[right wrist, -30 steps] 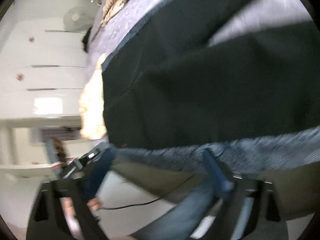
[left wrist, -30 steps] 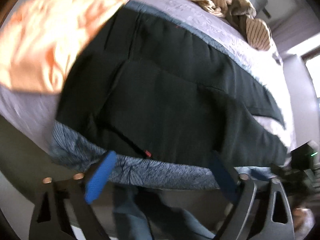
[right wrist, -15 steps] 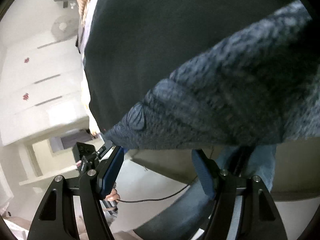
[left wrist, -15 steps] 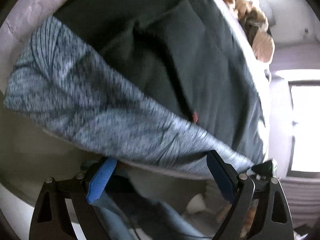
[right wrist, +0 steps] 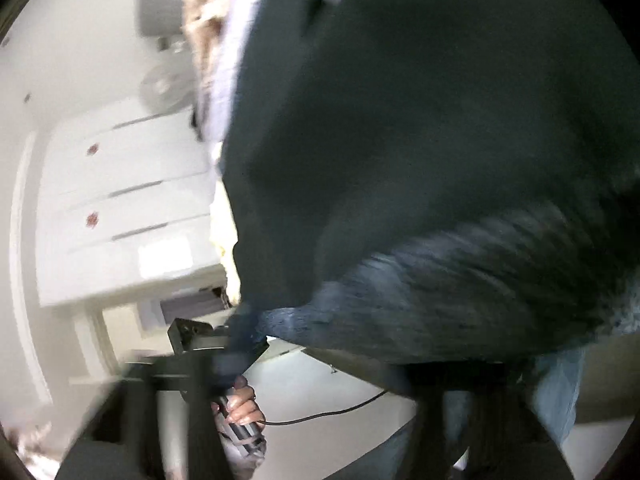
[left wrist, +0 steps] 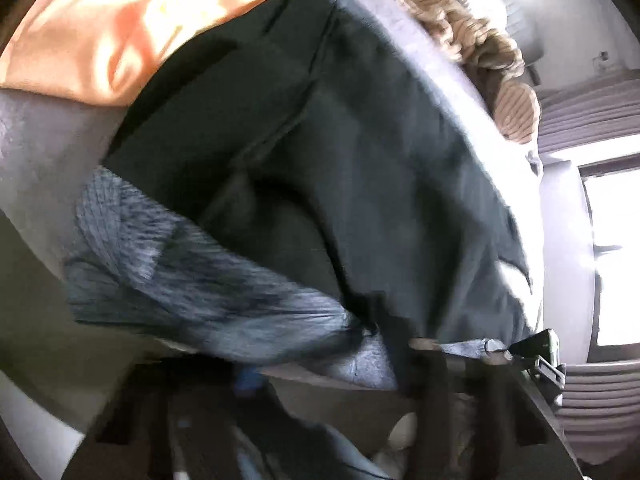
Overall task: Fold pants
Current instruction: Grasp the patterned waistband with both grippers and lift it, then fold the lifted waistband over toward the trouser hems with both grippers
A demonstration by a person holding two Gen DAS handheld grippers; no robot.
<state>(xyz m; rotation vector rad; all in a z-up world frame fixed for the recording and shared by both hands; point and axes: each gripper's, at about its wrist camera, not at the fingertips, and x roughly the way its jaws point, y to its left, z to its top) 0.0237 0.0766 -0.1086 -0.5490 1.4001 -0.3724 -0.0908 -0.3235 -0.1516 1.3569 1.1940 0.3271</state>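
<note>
The dark pants (left wrist: 360, 168) lie spread on the bed (left wrist: 44, 128). Each blurry claw is at 6 o'clock by the near edge; I cannot tell if they are apart. Next, grab the edge and fold.

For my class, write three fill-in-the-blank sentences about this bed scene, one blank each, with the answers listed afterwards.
1. The pants spread on the bed are ____ in colour.
2. The cloth lying past the pants in the left wrist view is ____.
3. The patterned bed cover hanging over the bed's near edge is blue-____.

Answers: black; orange; grey
</note>
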